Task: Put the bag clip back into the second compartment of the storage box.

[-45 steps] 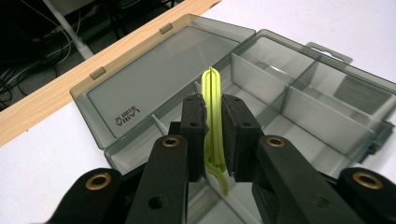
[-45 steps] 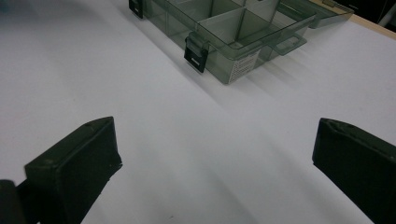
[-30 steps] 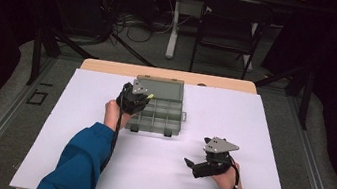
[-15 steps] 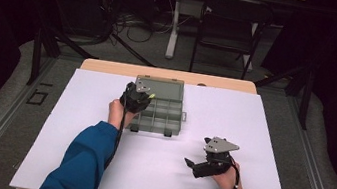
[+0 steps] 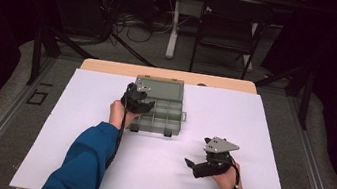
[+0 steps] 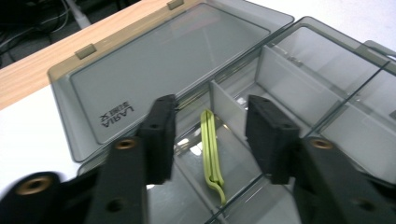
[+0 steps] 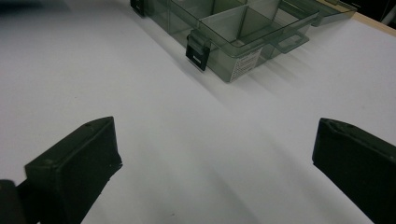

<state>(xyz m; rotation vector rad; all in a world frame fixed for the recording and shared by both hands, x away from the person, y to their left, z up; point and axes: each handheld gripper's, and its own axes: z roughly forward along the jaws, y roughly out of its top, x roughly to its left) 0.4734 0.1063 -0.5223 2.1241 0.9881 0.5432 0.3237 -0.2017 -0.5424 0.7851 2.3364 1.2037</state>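
Note:
A smoky see-through compartment box (image 5: 172, 125) lies open at the back middle of the white sheet, its lid (image 6: 173, 60) folded flat behind it. My left gripper (image 5: 148, 104) hovers over the box's left side. Its jaws (image 6: 212, 116) have just been opening and stand apart. A yellow-green looped band (image 6: 211, 144) lies on a compartment floor below and between them, touched by neither pad. My right gripper (image 5: 190, 164) rests near the front right, pointing left. It is open (image 7: 215, 140) with only bare sheet between its fingers.
The white sheet (image 5: 261, 138) covers the table, with a wooden strip (image 5: 110, 67) showing at the back edge. Two dark latches (image 7: 197, 51) stick out of the box's front wall. A chair (image 5: 230, 23) and cables stand on the floor beyond the table.
The left gripper has shifted slightly over the box and its jaws look wider apart. The right gripper has stayed where it was.

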